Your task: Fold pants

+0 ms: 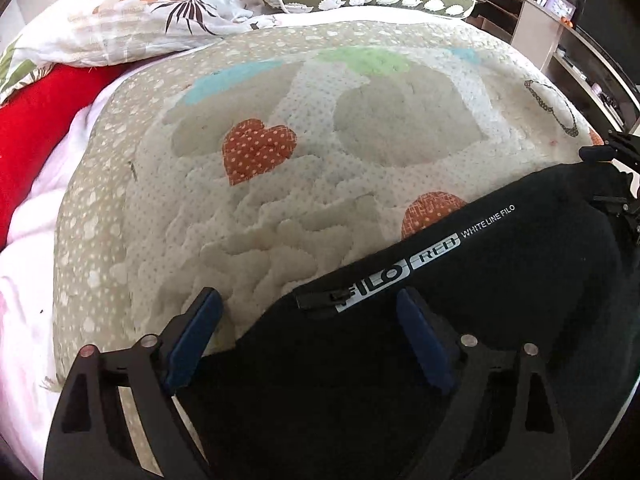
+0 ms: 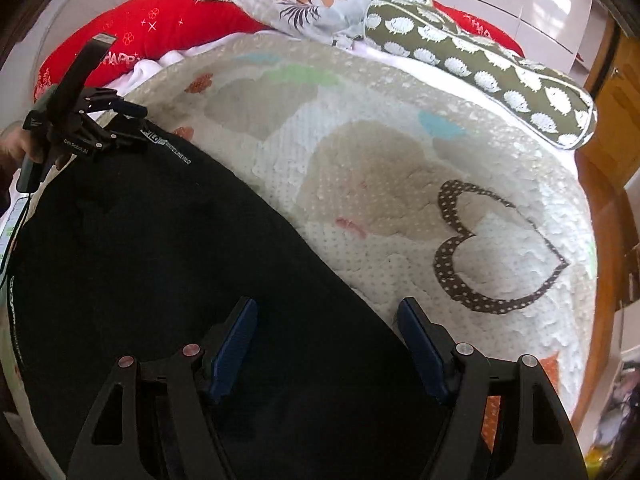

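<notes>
Right wrist view: black pants [image 2: 160, 264] diagonally across quilt [image 2: 400, 168], upper-left to lower-right.

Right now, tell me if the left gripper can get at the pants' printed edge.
Probably yes: the left gripper has its jaws open astride the black pants, the FILO print just ahead, nothing between.

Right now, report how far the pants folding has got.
Done: the black pants lie spread on the quilt, the printed strip along their far edge; whether a fold is already made cannot be told. In hand: the left gripper and right gripper are both open at that edge, each with one finger over the cloth, nothing clamped. Left: grip the edge and fold into a compact stack.
</notes>
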A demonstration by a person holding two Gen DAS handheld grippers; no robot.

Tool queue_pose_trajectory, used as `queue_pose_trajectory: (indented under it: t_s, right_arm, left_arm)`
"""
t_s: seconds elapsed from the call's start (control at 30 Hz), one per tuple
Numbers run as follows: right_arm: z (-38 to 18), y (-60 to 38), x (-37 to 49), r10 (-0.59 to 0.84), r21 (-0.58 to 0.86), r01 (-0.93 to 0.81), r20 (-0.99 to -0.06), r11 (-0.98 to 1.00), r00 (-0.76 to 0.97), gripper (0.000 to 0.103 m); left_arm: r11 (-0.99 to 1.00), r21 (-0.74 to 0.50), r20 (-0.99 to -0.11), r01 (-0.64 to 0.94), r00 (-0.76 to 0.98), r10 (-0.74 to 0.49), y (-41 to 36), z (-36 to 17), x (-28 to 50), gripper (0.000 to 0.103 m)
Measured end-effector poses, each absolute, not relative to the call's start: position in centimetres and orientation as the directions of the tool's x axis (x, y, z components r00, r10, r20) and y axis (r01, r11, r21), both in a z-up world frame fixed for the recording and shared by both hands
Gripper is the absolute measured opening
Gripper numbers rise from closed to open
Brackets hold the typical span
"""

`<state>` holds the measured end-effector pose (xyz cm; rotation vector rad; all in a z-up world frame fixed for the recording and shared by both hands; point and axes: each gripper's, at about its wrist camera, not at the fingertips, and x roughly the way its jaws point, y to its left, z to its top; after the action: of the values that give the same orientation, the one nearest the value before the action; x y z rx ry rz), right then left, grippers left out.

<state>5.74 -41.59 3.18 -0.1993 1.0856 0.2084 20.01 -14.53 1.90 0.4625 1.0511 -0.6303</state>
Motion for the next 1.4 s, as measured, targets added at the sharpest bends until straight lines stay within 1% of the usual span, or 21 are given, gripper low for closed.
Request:
queue_pose_trajectory:
  t_s: [0.03,0.07,0.1,0.13,0.17,0.23,0.33,0.43,0.53,0.63,0.73,0.8,0.87,0.9,0.97,1.03,1.1,1.13,1.27,1.33,1.4]
  right_arm:
    - [3.1,-41.5,5.7,0.080,-0.050,-0.268,-0.887,0.962,0.454,0.058]
    - [3.2,-41.3,5.6,0.088,-0.048,-0.273,-0.882,0.961,0.463,0.031]
    - [3.3,-41.1,5.6,0.080,-0.060,-0.275,-0.879,0.960,0.470,0.011]
    - [3.5,-40.8,5.5,0.062,-0.085,-0.277,-0.874,0.957,0.482,0.007]
    - [3.8,-40.5,5.3,0.054,-0.098,-0.280,-0.870,0.955,0.491,0.005]
    - [4.9,-39.9,4.8,0.020,-0.148,-0.272,-0.848,0.951,0.530,0.004]
    - [7.9,-39.5,3.6,0.005,-0.183,-0.246,-0.791,0.952,0.611,0.004]
    - [11.5,-38.5,1.0,0.022,-0.201,-0.244,-0.729,0.949,0.684,0.004]
    - [14.9,-36.9,-3.6,0.062,-0.210,-0.262,-0.657,0.942,0.752,0.004]
    - [16.2,-34.7,-9.3,0.100,-0.227,-0.301,-0.621,0.926,0.778,0.005]
    - [15.0,-32.9,-14.6,0.130,-0.224,-0.345,-0.639,0.912,0.758,0.004]
    - [13.2,-31.8,-17.0,0.139,-0.201,-0.362,-0.675,0.910,0.725,0.004]
    - [11.3,-31.3,-18.7,0.139,-0.176,-0.362,-0.705,0.915,0.695,0.004]
    - [9.8,-31.1,-19.5,0.155,-0.134,-0.358,-0.726,0.924,0.670,0.004]
    - [7.5,-30.9,-20.4,0.160,-0.090,-0.346,-0.759,0.934,0.631,0.005]
    - [6.4,-30.7,-20.8,0.150,-0.087,-0.332,-0.766,0.939,0.625,0.005]
    - [6.5,-30.6,-21.1,0.156,-0.070,-0.320,-0.762,0.945,0.628,0.004]
    - [6.9,-30.6,-21.4,0.162,-0.062,-0.316,-0.756,0.947,0.634,0.004]
    - [7.2,-30.7,-22.2,0.177,-0.031,-0.304,-0.757,0.952,0.630,0.004]
    - [5.9,-31.0,-22.1,0.154,-0.027,-0.277,-0.777,0.960,0.611,0.008]
    - [5.0,-31.4,-22.0,0.152,0.009,-0.251,-0.817,0.968,0.556,0.011]
  left_arm:
    - [0.738,0.053,-0.900,0.673,0.353,-0.257,-14.5,2.0,19.9,0.088]
    - [0.739,0.041,-0.898,0.672,0.349,-0.268,-14.4,2.1,19.7,0.076]
    - [0.736,0.001,-0.891,0.677,0.334,-0.306,-14.2,2.3,19.7,0.066]
    - [0.735,-0.010,-0.883,0.678,0.339,-0.324,-14.2,2.6,19.4,0.045]
    - [0.740,0.007,-0.877,0.673,0.360,-0.319,-14.2,2.9,19.0,0.040]
    - [0.763,0.064,-0.865,0.644,0.417,-0.279,-14.0,3.6,18.5,0.025]
    - [0.781,0.026,-0.838,0.624,0.440,-0.324,-12.7,5.8,17.5,0.024]
    - [0.797,-0.005,-0.790,0.603,0.486,-0.373,-10.9,9.1,15.6,0.023]
    - [0.818,-0.043,-0.758,0.574,0.515,-0.401,-8.6,12.0,12.0,0.023]
    - [0.835,-0.113,-0.746,0.538,0.509,-0.429,-5.9,14.0,7.8,0.023]
    - [0.847,-0.177,-0.726,0.501,0.515,-0.456,-3.5,14.3,3.6,0.022]
    - [0.852,-0.212,-0.719,0.479,0.514,-0.468,-2.5,13.6,1.0,0.019]
    - [0.868,-0.203,-0.736,0.453,0.514,-0.441,-2.0,11.7,-1.6,0.018]
    - [0.879,-0.191,-0.749,0.437,0.514,-0.418,-1.9,10.2,-2.7,0.018]
    - [0.881,-0.217,-0.781,0.421,0.467,-0.416,-1.7,7.9,-3.8,0.014]
    - [0.888,-0.236,-0.796,0.395,0.446,-0.410,-1.1,6.5,-4.7,0.013]
    - [0.895,-0.244,-0.804,0.375,0.438,-0.402,-0.7,5.9,-5.2,0.003]
    - [0.894,-0.251,-0.799,0.372,0.442,-0.408,-0.4,6.1,-5.6,0.001]
    - [0.890,-0.270,-0.790,0.367,0.445,-0.423,0.4,6.2,-7.0,0.001]
    - [0.902,-0.260,-0.804,0.345,0.440,-0.400,0.4,5.6,-7.0,0.001]
    - [0.897,-0.275,-0.800,0.345,0.436,-0.413,0.6,5.7,-7.5,0.002]
